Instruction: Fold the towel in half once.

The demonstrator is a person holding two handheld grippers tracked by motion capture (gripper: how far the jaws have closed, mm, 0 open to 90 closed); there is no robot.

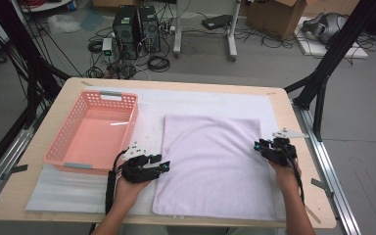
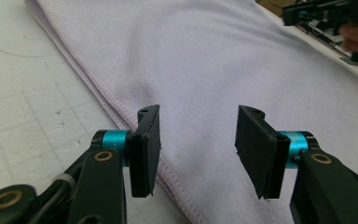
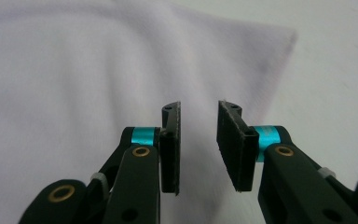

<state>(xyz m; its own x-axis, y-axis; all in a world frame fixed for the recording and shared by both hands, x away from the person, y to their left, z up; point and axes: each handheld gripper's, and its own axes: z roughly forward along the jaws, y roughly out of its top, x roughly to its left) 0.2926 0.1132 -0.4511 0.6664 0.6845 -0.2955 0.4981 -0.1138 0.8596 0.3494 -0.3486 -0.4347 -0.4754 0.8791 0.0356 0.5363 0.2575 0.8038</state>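
Note:
A pale lilac towel (image 1: 210, 166) lies flat on the white mat, folded into a rough square. My left gripper (image 1: 165, 165) rests at the towel's left edge, near its front. Its jaws (image 2: 198, 149) stand open, straddling the stitched hem of the towel (image 2: 191, 56), with nothing pressed between the pads. My right gripper (image 1: 258, 145) hovers at the towel's right edge. Its jaws (image 3: 199, 144) are a narrow gap apart over the towel (image 3: 74, 70), near a corner, and hold nothing. The right gripper (image 2: 307, 11) also shows far off in the left gripper view.
A pink plastic basket (image 1: 61, 134) sits empty on the left of the table, just behind my left hand. A white mat (image 1: 58, 191) covers most of the wooden tabletop (image 1: 301, 161). Computers, cables and boxes lie on the floor beyond the far edge.

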